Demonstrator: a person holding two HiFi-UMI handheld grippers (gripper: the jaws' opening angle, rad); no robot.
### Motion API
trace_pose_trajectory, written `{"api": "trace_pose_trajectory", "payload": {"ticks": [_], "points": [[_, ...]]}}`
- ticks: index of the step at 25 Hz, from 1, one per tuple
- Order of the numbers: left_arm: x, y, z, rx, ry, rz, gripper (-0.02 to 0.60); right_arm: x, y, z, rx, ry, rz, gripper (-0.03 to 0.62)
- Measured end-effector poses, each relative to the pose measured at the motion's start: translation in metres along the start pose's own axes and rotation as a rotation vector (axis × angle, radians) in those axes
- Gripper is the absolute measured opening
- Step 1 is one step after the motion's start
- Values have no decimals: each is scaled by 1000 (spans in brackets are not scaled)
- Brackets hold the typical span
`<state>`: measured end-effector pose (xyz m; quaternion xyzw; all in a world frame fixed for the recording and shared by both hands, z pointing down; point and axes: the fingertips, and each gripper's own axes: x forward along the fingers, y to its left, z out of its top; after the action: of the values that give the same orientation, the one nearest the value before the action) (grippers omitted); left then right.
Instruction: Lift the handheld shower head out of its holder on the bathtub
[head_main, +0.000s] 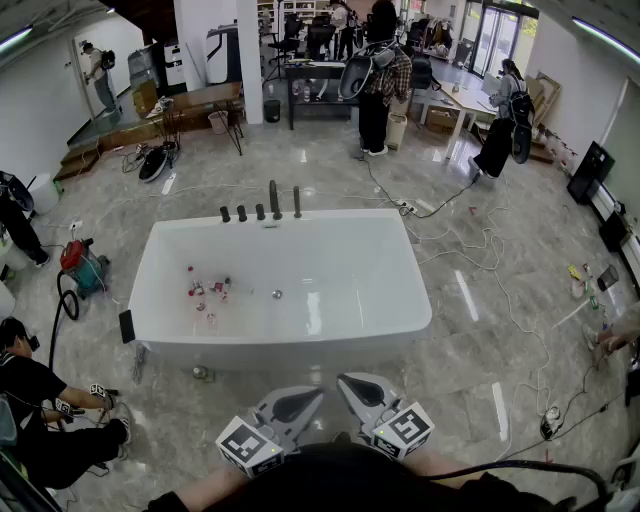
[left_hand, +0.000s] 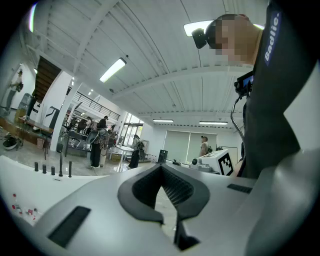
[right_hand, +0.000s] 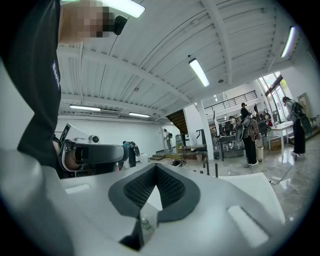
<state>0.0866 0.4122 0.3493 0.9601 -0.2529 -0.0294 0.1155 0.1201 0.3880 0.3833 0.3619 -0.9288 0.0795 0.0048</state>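
1. At the left edge of the head view a red vacuum stands on the marble floor. A crouching person fills the lower left corner.
2. The white bathtub takes up the middle of the frame. Small items lie in the left part of its basin, and a drain sits just right of them.
3. A row of dark fittings lines the tub's far rim, above centre. The handheld shower head is the tallest of them and stands upright in its holder. In the left gripper view it shows at mid left.
4. The left gripper sits at bottom centre, on the near side of the tub and well apart from the shower head. Its jaws are pressed together with nothing between them.
5. The right gripper is just to its right, also closed and empty.
6. Right of the tub, cables trail over the floor. At the top stand a person in a checked shirt and another in dark clothes.
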Motion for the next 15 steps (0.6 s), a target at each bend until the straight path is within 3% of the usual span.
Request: {"api": "trace_pose_trajectory", "payload": {"ticks": [15], "points": [[12,11,-4,-8,13,15,0,7,-13,-1,40,-20,28,2]]}}
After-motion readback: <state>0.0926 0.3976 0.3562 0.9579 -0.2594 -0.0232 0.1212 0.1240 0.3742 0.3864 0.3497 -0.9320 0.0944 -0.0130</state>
